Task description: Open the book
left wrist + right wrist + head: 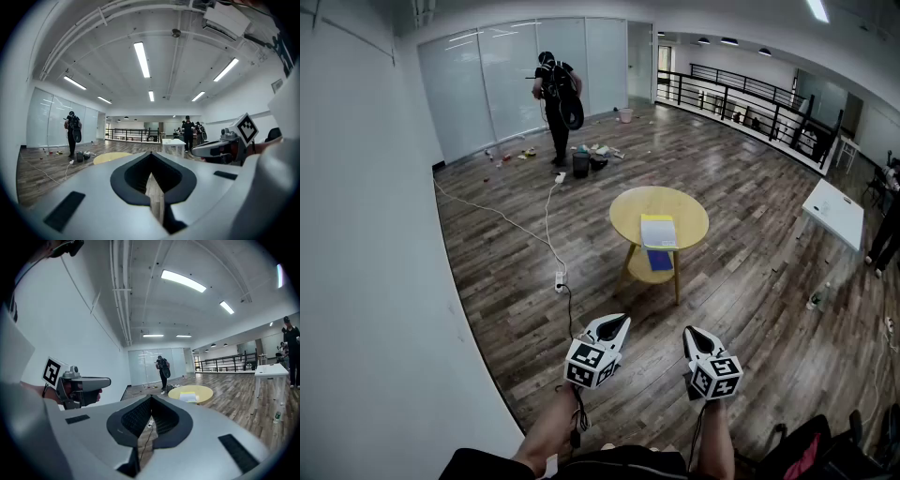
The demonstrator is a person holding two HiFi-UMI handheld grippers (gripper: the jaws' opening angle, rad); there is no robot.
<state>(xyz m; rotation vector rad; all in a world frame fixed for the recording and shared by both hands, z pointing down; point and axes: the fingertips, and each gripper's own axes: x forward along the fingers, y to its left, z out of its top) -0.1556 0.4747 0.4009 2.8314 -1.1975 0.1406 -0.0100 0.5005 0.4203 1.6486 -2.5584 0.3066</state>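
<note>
A book (657, 231) with a pale cover and a yellow strip lies shut on the round yellow table (689, 211), a few steps ahead of me. A blue item (659, 260) shows at the table's near edge. In the right gripper view the book (188, 396) lies flat on the table (206, 391). My left gripper (622, 319) and right gripper (687, 330) are held side by side over the wooden floor, well short of the table, both pointing toward it. Both are shut with nothing between the jaws, in the left gripper view (151, 154) and in the right gripper view (151, 397).
A white cable and power strip (560, 279) run across the floor between me and the table. A person in black (556, 94) stands by the far glass wall near floor clutter (586, 159). A white table (834, 211) stands at the right, a white wall (366, 281) at the left.
</note>
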